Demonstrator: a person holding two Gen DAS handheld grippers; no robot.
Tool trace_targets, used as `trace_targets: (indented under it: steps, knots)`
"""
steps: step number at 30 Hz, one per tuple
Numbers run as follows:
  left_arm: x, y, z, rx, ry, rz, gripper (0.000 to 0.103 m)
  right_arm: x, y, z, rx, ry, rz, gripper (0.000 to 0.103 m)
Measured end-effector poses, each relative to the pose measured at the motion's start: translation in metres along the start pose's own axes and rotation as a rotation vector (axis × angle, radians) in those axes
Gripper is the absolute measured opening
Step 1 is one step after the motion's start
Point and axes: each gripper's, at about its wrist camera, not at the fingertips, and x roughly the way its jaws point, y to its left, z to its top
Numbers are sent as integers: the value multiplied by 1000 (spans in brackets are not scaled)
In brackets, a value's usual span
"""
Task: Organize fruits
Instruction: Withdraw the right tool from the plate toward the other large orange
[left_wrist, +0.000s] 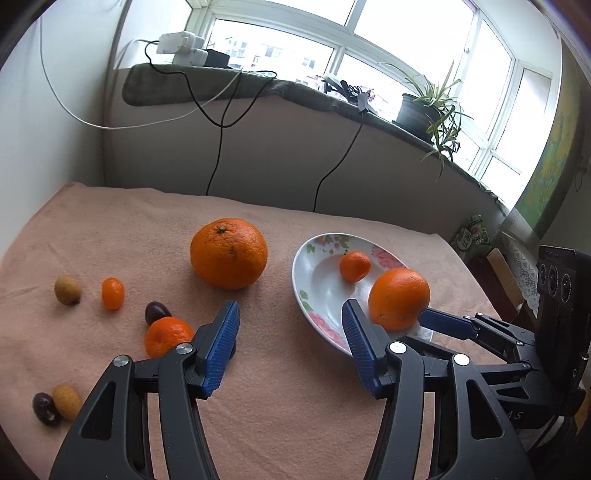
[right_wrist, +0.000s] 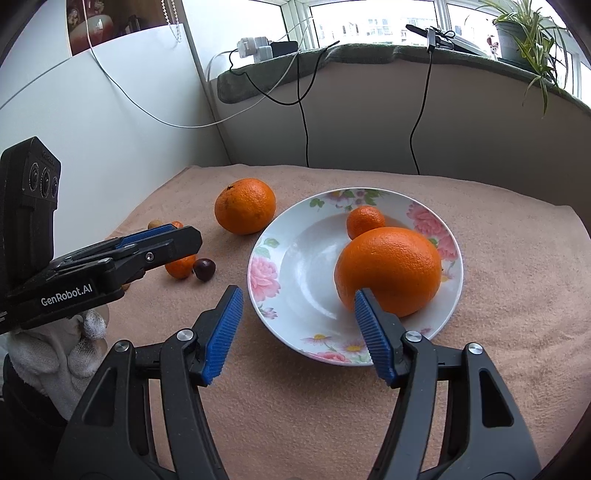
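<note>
**Fruit sorting: both grippers open, loose fruit lying to the left of the plate**

The floral plate (right_wrist: 258, 266) sits on the peach cloth (left_wrist: 295, 406) and holds two fruits: a large orange (right_wrist: 388, 269) near its front edge and a small mandarin (right_wrist: 365, 220) behind it. The right gripper (right_wrist: 299, 328) hangs over the plate's near rim with its jaws spread wide and nothing between them; its right pad lies just before the orange. The left gripper (left_wrist: 291, 343) is likewise spread and empty, hovering over bare cloth between the plate and the loose fruit. Outside the plate lie a second large orange (left_wrist: 229, 253), beyond and slightly left of the left gripper, and a mandarin (left_wrist: 166, 335) with a dark fruit (left_wrist: 157, 312), just left of that gripper's left pad. Farther left are a kumquat (left_wrist: 112, 293) and a tan fruit (left_wrist: 67, 290). All remaining fruit lies on the left gripper's side, so that hand appears better placed for the next pick.
</note>
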Motion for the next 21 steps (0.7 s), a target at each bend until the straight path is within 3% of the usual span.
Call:
trace_targets:
  steps: [6, 9, 10, 12, 15, 21]
  knots:
    - [-13, 30, 1, -27, -11, 73, 57, 2, -1, 10, 12, 3, 30, 75]
    - [-14, 42, 3, -47, -9, 89, 58, 4, -2, 19, 20, 0, 45, 87]
    - [-14, 45, 3, -52, -6, 93, 66, 6, -2, 22, 18, 2, 52, 87]
    - [-13, 50, 4, -56, -3, 99, 74, 10, -2, 30, 9, 10, 58, 87]
    - [-9, 52, 7, -48, 15, 93, 74, 19, -1, 42, 8, 37, 72, 94]
    - [2, 55, 14, -52, 32, 72, 74, 43, 0, 69, 31, 91, 141, 94]
